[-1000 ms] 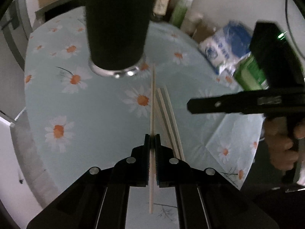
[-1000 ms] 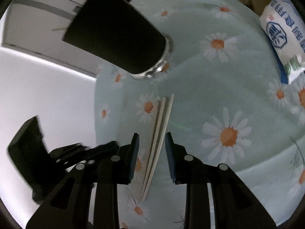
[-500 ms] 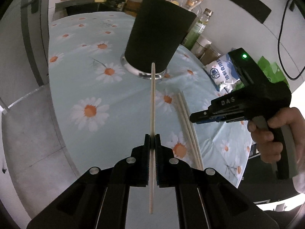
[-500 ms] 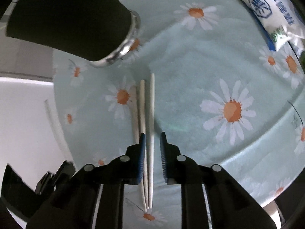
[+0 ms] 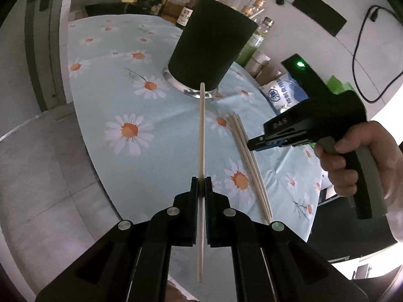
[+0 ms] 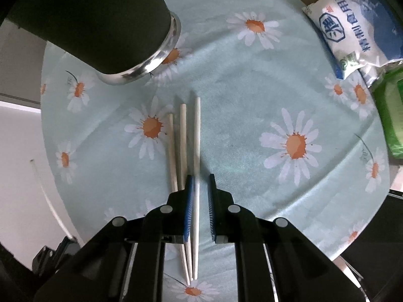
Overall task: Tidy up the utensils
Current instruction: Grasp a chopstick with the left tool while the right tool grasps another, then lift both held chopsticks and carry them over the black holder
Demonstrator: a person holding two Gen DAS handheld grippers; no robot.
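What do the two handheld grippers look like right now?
Both are matte black with silver screws. The left gripper and right gripper have blue ribbed pads. From the left view, the right one has a grey handle, pale lettering and a green light.

The table is covered with a light blue cloth printed with white and orange daisies. On it a black cup with a shiny metal base stands upright, and near the cup three pale chopsticks lie side by side, close together, with their far ends towards it. At the far edge of the table lie a white and blue bag and, just beside it, a green packet, and some bottles stand behind the cup.
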